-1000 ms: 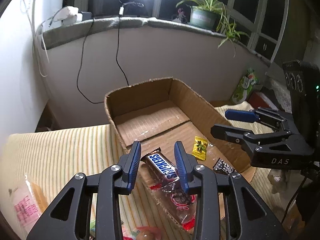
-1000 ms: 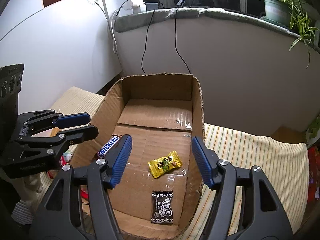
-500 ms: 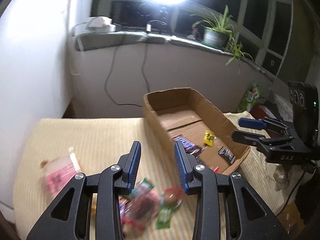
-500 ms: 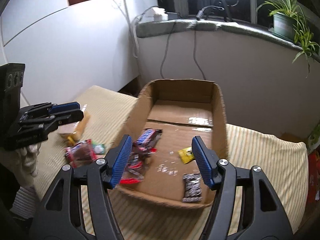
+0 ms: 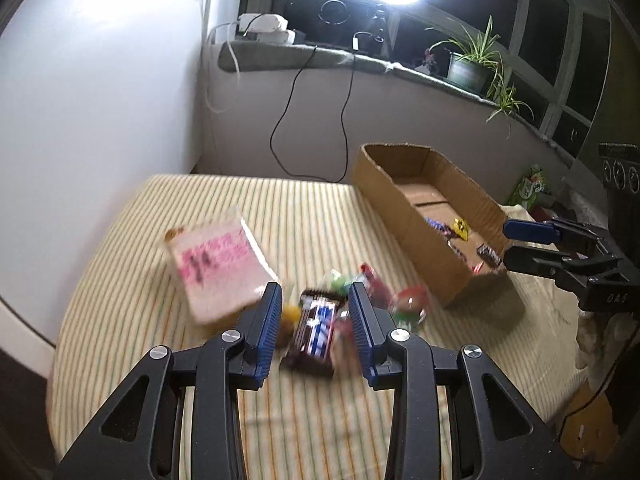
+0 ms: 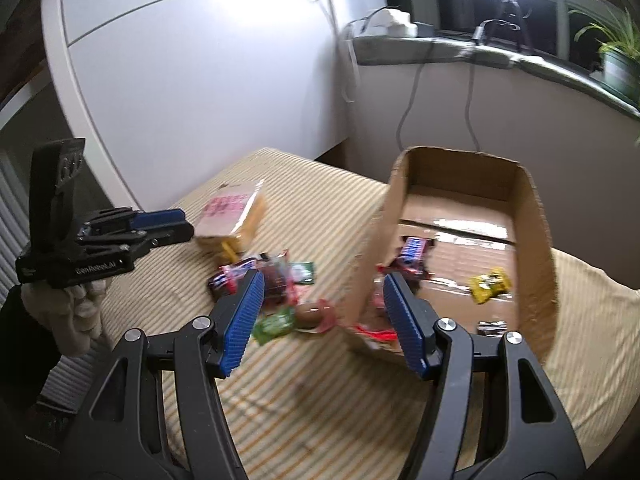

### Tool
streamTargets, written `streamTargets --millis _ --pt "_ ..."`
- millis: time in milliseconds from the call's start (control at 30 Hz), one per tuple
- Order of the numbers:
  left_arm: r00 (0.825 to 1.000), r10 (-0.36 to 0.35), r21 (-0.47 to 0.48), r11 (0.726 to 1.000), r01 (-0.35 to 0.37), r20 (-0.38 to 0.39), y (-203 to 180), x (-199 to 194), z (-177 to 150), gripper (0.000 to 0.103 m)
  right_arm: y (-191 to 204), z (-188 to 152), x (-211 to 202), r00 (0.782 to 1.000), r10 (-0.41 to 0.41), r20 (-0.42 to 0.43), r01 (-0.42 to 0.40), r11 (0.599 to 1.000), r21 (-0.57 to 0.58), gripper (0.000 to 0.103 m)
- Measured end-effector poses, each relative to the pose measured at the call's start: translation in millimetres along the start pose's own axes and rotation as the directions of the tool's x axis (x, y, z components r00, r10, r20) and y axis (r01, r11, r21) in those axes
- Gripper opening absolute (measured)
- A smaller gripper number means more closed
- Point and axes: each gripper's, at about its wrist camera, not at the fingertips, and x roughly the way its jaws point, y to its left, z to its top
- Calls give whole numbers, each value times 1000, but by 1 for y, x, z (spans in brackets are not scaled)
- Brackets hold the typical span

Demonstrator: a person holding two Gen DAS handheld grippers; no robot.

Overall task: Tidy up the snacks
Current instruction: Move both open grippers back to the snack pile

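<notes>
An open cardboard box (image 5: 404, 216) (image 6: 372, 248) stands on the striped cloth. Inside it lie a Snickers bar (image 6: 414, 250), a yellow candy (image 6: 490, 284) and a black packet (image 6: 492, 326). Left of the box a loose pile of snacks (image 6: 276, 276) lies on the cloth, next to a pink-labelled bag (image 5: 220, 268) (image 6: 232, 212). My left gripper (image 5: 316, 312) (image 6: 186, 226) hovers over the pile, open and empty; a dark bar (image 5: 314, 328) on the cloth shows through the gap. My right gripper (image 6: 320, 304) (image 5: 506, 244) is open and empty by the box's near left corner.
The striped cloth (image 5: 280, 420) covers a table against a white wall. Behind are a window sill (image 5: 320, 60) with hanging cables, a potted plant (image 5: 468, 72) and a bright lamp. A gloved hand (image 6: 76, 312) holds the left gripper.
Both grippers have drawn back from the box and swung to the left. The left one, earlier over the Snickers in the box, now hangs over the pile on the cloth. Jaw openings are unchanged.
</notes>
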Motion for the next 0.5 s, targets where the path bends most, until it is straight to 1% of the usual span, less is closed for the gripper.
streamTargets --millis 67,133,200,367,500 --pt "1000 -7 -19 1000 7 -6 4 -1 -7 33 10 0 5 1000 12 -11 -12 1000 -19 66" --pt "1000 -15 -29 999 14 -14 6 -2 -13 33 21 -1 11 1000 19 -22 -20 999 -42 81" --pt "999 -21 -29 999 21 -31 7 0 -20 33 30 -2 16 999 24 -29 -26 998 -63 86" --pt "996 -29 -14 1000 28 -84 8 10 -36 33 54 -3 37 996 38 -77 -47 992 -121 86" --pt "992 -48 -8 999 47 -120 8 22 -44 33 61 -4 62 990 40 -132 -55 992 -113 86"
